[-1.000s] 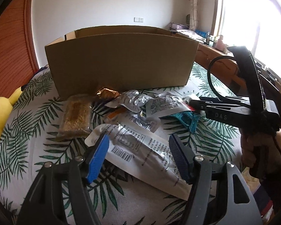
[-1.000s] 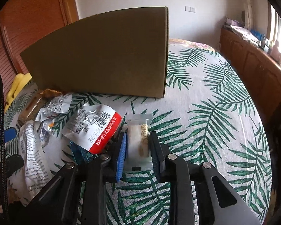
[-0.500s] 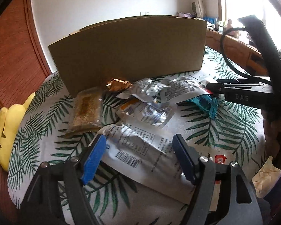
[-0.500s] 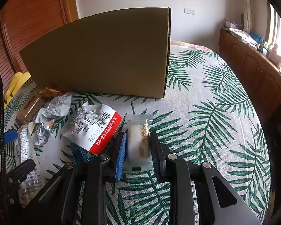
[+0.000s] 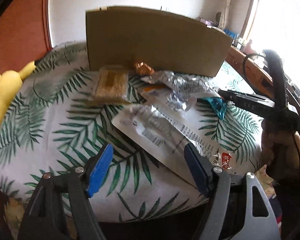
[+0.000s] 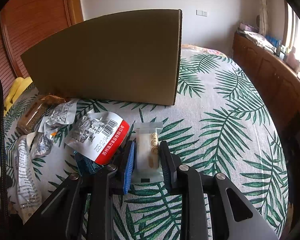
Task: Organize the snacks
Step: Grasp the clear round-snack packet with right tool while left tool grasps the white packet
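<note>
The right gripper (image 6: 147,160) is squeezing a small clear packet of round biscuits (image 6: 148,150) lying on the leaf-print cloth (image 6: 220,140). The left gripper (image 5: 148,166) is hanging wide apart over a long silver snack bag (image 5: 164,138), holding nothing.

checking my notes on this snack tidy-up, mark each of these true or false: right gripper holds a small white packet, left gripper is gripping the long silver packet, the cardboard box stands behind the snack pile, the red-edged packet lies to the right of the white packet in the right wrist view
1. The right gripper holds a small white packet. True.
2. The left gripper is gripping the long silver packet. False: its jaws stand open, nothing clamped between them.
3. The cardboard box stands behind the snack pile. True.
4. The red-edged packet lies to the right of the white packet. False: it lies to its left.
</note>
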A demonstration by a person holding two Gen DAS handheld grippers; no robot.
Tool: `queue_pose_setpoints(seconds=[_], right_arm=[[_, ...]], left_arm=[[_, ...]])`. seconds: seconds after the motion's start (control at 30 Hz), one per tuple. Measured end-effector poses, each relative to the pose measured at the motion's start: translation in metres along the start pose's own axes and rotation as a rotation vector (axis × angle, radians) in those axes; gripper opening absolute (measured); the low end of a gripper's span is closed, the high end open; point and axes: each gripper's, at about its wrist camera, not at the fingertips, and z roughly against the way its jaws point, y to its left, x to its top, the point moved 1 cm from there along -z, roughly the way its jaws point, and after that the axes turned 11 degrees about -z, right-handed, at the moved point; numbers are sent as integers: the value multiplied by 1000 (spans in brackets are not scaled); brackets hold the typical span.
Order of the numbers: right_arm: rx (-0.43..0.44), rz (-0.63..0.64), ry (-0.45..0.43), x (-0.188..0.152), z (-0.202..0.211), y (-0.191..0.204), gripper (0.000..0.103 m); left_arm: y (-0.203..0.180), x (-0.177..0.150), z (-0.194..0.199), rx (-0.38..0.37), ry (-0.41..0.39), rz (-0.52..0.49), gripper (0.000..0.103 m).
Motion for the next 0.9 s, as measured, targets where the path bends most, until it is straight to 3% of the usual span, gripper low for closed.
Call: queue_pose_setpoints(seconds=[0.53,0.73,0.9], right_arm=[[-4,10,1,0,-2,1,24],[-4,10,2,-1,-2,2,25],[-3,12,1,-1,-2,1,25]], left_arm=[[-4,35,-31,-95,16,142,77],[-16,51,-47,-19,24,102,78],[-32,56,-57,50,30,25,87]])
